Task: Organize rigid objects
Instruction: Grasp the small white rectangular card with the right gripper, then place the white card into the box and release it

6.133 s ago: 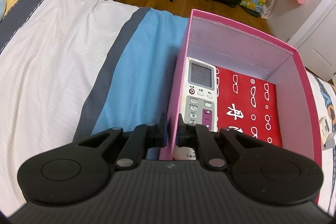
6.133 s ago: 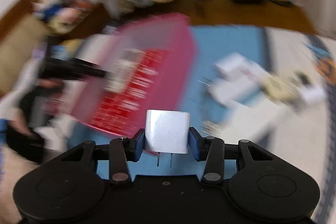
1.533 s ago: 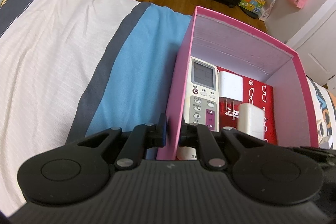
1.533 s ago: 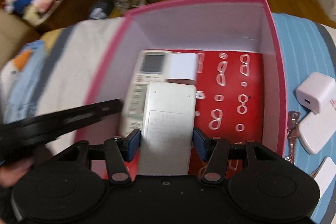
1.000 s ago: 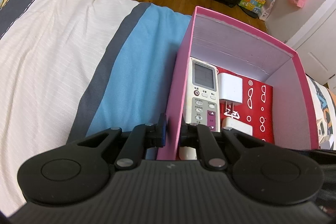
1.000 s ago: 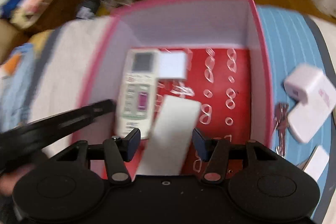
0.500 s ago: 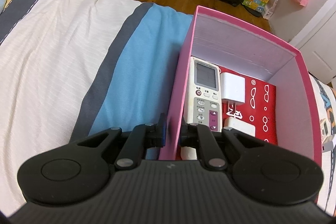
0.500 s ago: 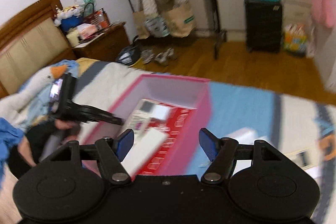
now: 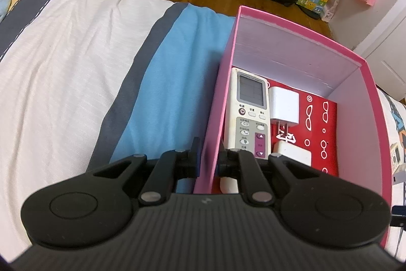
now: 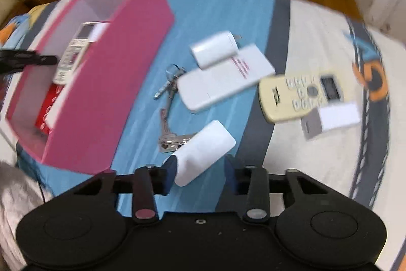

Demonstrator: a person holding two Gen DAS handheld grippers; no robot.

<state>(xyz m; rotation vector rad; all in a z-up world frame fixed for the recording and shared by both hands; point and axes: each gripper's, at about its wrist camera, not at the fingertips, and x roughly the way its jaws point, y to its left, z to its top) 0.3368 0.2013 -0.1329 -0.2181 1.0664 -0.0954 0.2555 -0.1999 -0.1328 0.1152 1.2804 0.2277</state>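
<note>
Pink box [image 9: 299,29]: open-topped, standing on a striped bedspread [image 9: 63,62]; pale inner walls, red patterned floor. All places below are given from this box.

Inside the box, against the left wall: a white remote with a screen [image 9: 250,113], lying flat, screen end toward the far wall. Just beside it, toward the middle: a white plug adapter [image 9: 284,106], prongs pointing to the near end. Nearer than the adapter: a flat white slab [image 9: 291,154], partly hidden behind the left gripper.

Left gripper [image 9: 208,159]: pinched tight on the box's left wall near its near corner, one finger outside, one inside.

Outside the box, on the blue stripe to its right: a bunch of keys [image 10: 168,103] closest; beyond them a long white remote [image 10: 223,83] with a white charger block [image 10: 213,48] touching its far end. Farther right: a cream remote [image 10: 302,93], with a small grey-and-white block [image 10: 330,118] at its near edge.

Right gripper [image 10: 200,174]: to the right of the box's near corner, jaws closing, with a white rounded slab [image 10: 203,151] between them. The left pad touches the slab; a gap shows at the right pad. The view is blurred.
</note>
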